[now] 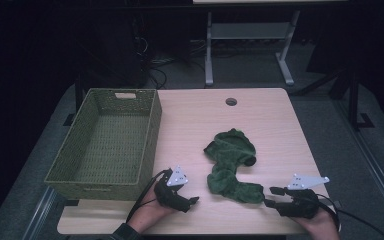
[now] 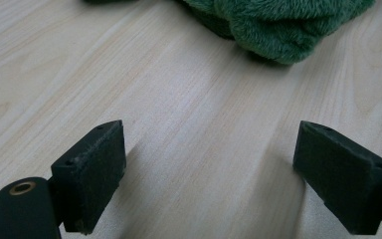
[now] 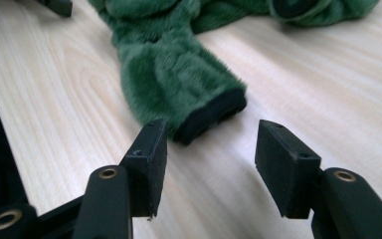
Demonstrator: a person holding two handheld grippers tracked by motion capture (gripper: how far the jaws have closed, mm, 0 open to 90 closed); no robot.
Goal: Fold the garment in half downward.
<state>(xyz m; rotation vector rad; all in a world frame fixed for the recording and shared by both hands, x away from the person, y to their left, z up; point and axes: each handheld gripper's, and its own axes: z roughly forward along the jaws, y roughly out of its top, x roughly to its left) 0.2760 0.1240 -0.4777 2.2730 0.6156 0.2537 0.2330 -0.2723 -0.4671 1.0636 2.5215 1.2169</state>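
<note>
1. A person at a light wooden table [image 1: 270,120] holds a two-jaw gripper in each hand, both low at the near edge, with a fuzzy green garment [image 1: 230,165] lying between them on the tabletop.

2. The left gripper [image 1: 194,201] hovers near the front edge, just right of the woven green basket [image 1: 152,127], its jaws spread wide with bare wood between them. In the left gripper view the same left gripper [image 2: 209,174] looks over open tabletop, and the garment [image 2: 278,25] lies ahead of it, apart from both jaws.

3. The right gripper [image 1: 271,196] sits at the table's near right, jaws parted and holding nothing, pointed at the garment's nearest end. In the right gripper view the right gripper [image 3: 209,159] frames a green sleeve [image 3: 174,79] whose dark cuff [image 3: 211,115] lies just ahead of the open jaws, close to the left jaw; whether it touches is hard to tell.

4. The garment lies crumpled in the middle-right of the table, one sleeve trailing toward the person, well clear of the basket.

5. The basket stands at the table's left edge with a handle slot in its far wall.
</note>
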